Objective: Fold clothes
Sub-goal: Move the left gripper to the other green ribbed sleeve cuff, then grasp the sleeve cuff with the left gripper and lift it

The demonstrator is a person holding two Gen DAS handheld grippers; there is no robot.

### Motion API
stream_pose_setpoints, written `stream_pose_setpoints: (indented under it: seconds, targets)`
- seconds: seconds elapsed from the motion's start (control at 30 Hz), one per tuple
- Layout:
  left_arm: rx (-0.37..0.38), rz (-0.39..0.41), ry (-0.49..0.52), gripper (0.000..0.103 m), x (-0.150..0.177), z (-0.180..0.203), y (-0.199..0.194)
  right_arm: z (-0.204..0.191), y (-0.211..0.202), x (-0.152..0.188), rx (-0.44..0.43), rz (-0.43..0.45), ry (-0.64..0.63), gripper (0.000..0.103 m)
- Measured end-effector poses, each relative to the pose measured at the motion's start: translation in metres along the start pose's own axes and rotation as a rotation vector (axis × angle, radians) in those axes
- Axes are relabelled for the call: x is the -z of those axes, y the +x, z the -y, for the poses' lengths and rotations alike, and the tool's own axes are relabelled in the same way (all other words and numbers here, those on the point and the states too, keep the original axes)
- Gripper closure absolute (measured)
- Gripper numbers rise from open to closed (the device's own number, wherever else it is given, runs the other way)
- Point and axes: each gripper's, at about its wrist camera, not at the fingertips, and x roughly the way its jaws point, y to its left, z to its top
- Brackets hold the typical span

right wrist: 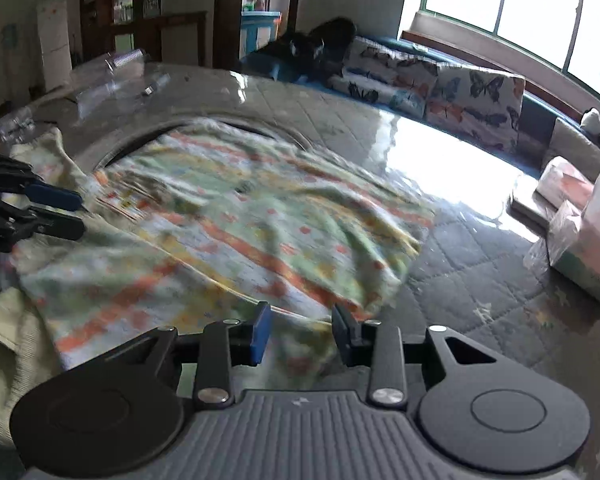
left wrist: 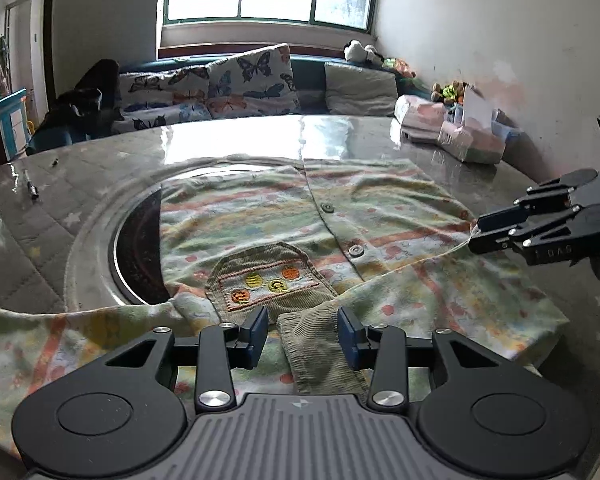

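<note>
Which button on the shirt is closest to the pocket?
The lower button, just right of the corduroy pocket. The other button sits higher up the placket.

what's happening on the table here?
A person with tongs in each hand is folding a patterned child's shirt spread on a table. The left tongs straddle a green corduroy strip near the pocket, pads not pressing it. The right tongs are open over the shirt's hem edge. The right wrist view is blurred.

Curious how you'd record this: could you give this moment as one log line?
fold clothes | shirt spread on table | left fingers open astride corduroy strip | right fingers open at shirt edge
</note>
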Motion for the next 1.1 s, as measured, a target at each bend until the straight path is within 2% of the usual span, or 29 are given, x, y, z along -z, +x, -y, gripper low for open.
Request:
stream_pose_setpoints:
  seconds: [0.23, 0.4, 0.57, 0.67, 0.77, 1.0, 1.1]
  targets:
    - [-0.053, 0.011, -0.064, 0.062, 0.008, -0.019, -0.015, -0.060, -0.012, -0.007, -0.162, 0.069, 0.016, 0.070]
    - [-0.105, 0.038, -0.124, 0.061, 0.014, -0.039, -0.032, -0.094, 0.000, -0.009, -0.218, 0.066, 0.007, 0.070]
    - [-0.200, 0.052, -0.203, 0.060, 0.024, -0.070, -0.048, -0.112, 0.008, -0.005, -0.166, 0.053, -0.058, 0.070]
    - [-0.272, 0.059, -0.260, 0.059, 0.030, -0.093, -0.056, -0.109, 0.004, -0.008, -0.172, 0.080, -0.024, 0.070]
    - [-0.357, 0.071, -0.327, 0.059, 0.034, -0.118, -0.062, -0.110, 0.014, -0.005, -0.165, 0.056, -0.021, 0.070]
    - [-0.593, 0.095, -0.430, 0.056, 0.039, -0.170, -0.074, -0.108, 0.013, -0.007, -0.160, 0.055, -0.009, 0.070]
    - [-0.637, 0.079, -0.482, 0.056, 0.043, -0.186, -0.074, -0.107, 0.014, -0.005, -0.162, 0.055, 0.005, 0.069]
